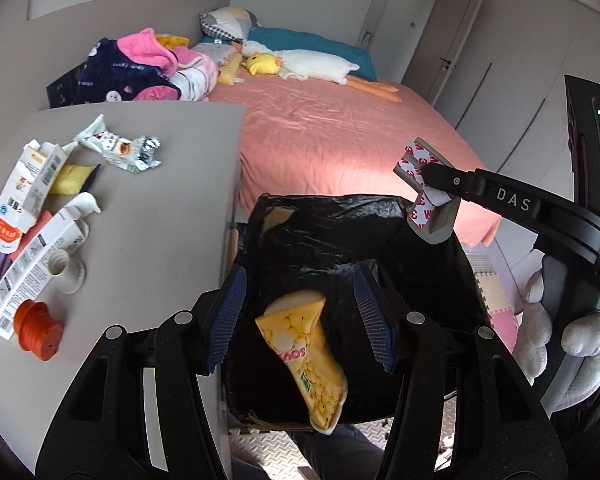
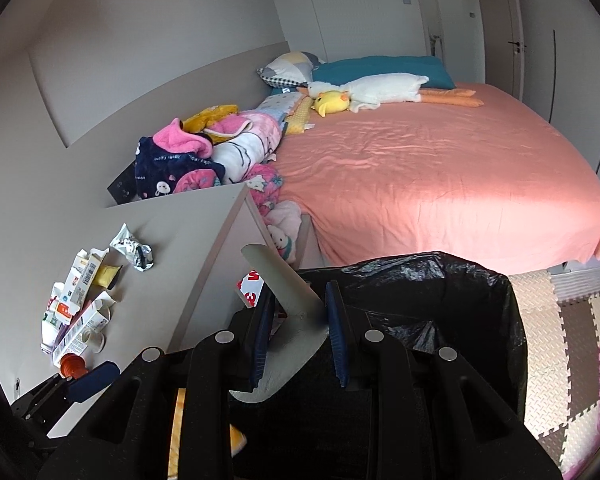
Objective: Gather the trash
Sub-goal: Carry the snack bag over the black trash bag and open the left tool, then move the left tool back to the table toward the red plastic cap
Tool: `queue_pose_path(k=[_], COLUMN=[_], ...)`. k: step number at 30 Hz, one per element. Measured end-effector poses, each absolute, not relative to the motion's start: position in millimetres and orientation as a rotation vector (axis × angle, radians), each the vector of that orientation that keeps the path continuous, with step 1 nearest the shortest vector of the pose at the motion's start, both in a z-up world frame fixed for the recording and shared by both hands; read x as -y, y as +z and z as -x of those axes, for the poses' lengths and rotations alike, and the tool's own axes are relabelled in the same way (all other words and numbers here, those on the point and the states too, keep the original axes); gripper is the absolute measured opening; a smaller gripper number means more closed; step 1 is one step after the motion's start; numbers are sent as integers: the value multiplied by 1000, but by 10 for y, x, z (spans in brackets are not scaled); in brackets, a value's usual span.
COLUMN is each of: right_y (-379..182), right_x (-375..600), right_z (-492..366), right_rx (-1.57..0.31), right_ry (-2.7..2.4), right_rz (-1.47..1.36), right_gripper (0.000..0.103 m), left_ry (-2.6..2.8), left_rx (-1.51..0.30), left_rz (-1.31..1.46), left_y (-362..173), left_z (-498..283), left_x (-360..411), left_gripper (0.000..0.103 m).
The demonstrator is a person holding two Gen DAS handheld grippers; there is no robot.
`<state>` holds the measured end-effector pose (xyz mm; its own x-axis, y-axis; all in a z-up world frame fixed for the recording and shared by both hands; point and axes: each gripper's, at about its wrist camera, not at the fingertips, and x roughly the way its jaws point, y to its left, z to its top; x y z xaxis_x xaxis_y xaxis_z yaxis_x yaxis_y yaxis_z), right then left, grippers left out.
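Observation:
A bin lined with a black bag (image 1: pixel 340 240) stands beside the grey table (image 1: pixel 160 220). My left gripper (image 1: pixel 300 320) is open above the bin, and a yellow snack packet (image 1: pixel 312 360) lies below between its fingers, loose. My right gripper (image 2: pixel 298 332) is shut on a grey foam tape piece (image 2: pixel 288 304) with red-and-white backing; it also shows in the left wrist view (image 1: pixel 424 196) over the bin's far rim. Trash lies on the table: white cartons (image 1: pixel 32 184), a foil wrapper (image 1: pixel 120 148), a yellow packet (image 1: pixel 72 178), an orange cap (image 1: pixel 38 330).
A bed with a pink sheet (image 2: pixel 440 176) lies behind the bin, with plush toys (image 2: pixel 364 92), pillows and piled clothes (image 2: pixel 204 156). Foam floor mats (image 2: pixel 560 340) lie to the right. Wardrobe doors line the far wall.

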<state>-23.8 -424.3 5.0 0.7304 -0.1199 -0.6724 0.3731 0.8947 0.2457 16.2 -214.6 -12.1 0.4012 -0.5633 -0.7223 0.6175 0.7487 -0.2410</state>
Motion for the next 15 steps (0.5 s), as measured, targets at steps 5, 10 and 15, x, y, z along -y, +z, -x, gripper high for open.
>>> queue_pose_path(k=[5,10,15], right_y=[135,135,117], right_x=[4439,4572,4534], right_z=[435,479,459], right_rx=[-626,-629,-635], right_ry=[-437,-441,-425], right_rz=[-381,-394,-387], right_gripper=[89,89,88], left_ry=[-737,-732,-704], left_rx=[-906,-911,-898], left_rz=[-124,-119,-114], left_y=[-220,-221,-198], left_z=[-182,-178,-177], left_x=[2394,2359,2276], left_gripper=[97,97,97])
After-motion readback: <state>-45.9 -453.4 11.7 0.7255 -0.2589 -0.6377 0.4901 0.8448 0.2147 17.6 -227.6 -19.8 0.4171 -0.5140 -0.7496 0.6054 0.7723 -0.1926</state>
